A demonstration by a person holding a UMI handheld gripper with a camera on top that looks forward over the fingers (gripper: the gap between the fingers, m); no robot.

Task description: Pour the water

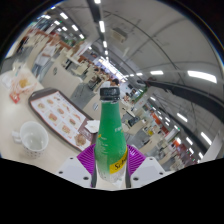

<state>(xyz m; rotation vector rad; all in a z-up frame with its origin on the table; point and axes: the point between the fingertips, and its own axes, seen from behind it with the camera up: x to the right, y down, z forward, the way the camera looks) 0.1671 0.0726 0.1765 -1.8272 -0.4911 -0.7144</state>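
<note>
Here the fingers [107, 163] clamp a green bottle [110, 138], its yellow label unreadable.

**1 camera, riding on the gripper**

There is only 1 view, so nothing is shared with another. The camera sits on the gripper [108, 165] and looks forward along its 2 fingers [88, 158], which show at the bottom. It is very near to the green bottle [110, 135] that stands between them. The lens is wide-angle and bends the room strongly. The view is tilted, so the table [30, 115] with a tray [58, 112] and a white cup [33, 138] lies to one side, and the ceiling lights [200, 75] curve above.
</note>
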